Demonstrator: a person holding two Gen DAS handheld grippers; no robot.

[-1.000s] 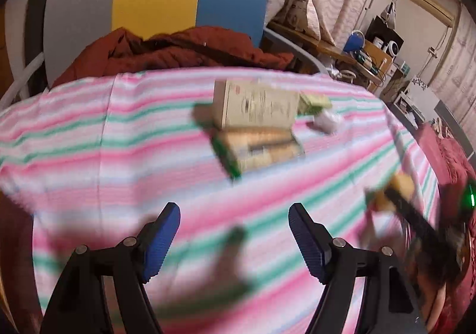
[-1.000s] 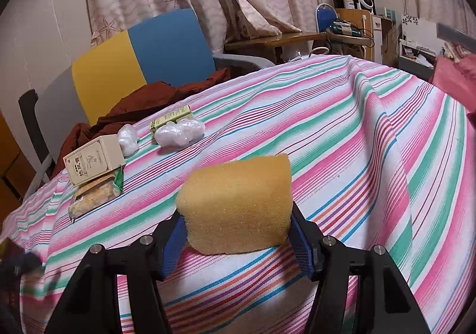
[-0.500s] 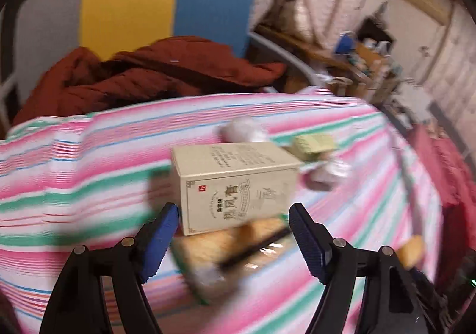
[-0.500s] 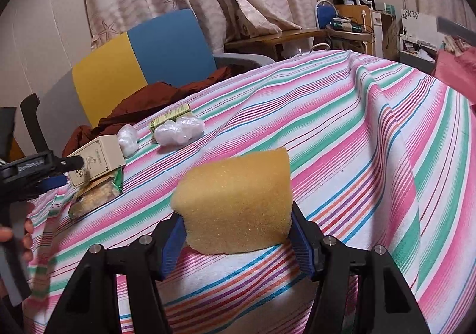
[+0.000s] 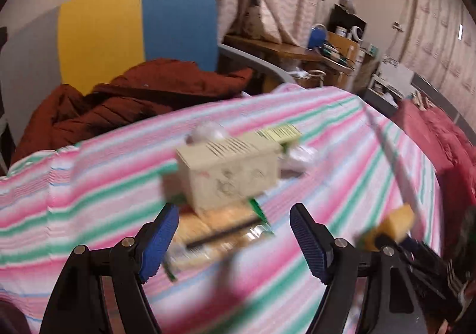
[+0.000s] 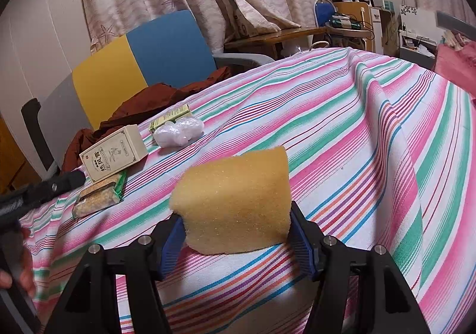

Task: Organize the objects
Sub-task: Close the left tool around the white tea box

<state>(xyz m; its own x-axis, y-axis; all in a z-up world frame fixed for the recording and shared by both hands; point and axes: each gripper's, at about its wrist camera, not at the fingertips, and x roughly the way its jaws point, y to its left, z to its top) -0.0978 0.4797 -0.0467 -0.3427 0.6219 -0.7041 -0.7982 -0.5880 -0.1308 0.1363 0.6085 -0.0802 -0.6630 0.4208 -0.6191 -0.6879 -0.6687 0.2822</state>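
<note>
My right gripper [image 6: 235,240] is shut on a yellow sponge [image 6: 235,197] and holds it just above the striped tablecloth [image 6: 342,131]. My left gripper [image 5: 233,240] is open and empty, just in front of a beige box [image 5: 232,173] that lies partly on a clear snack packet [image 5: 220,235]. The same box [image 6: 114,155] and packet [image 6: 98,198] show at the left of the right wrist view, with the left gripper's body [image 6: 38,189] beside them. The sponge [image 5: 389,226] also shows at the right of the left wrist view.
A small green-yellow box [image 6: 171,118] and a white plastic bundle [image 6: 178,131] lie behind the beige box. A blue and yellow chair [image 6: 142,63] with a rust-red jacket [image 5: 134,96] stands at the table's far edge. Furniture crowds the back right.
My left gripper has moved in towards the beige box and packet, staying open. My right gripper has kept the sponge in nearly the same place.
</note>
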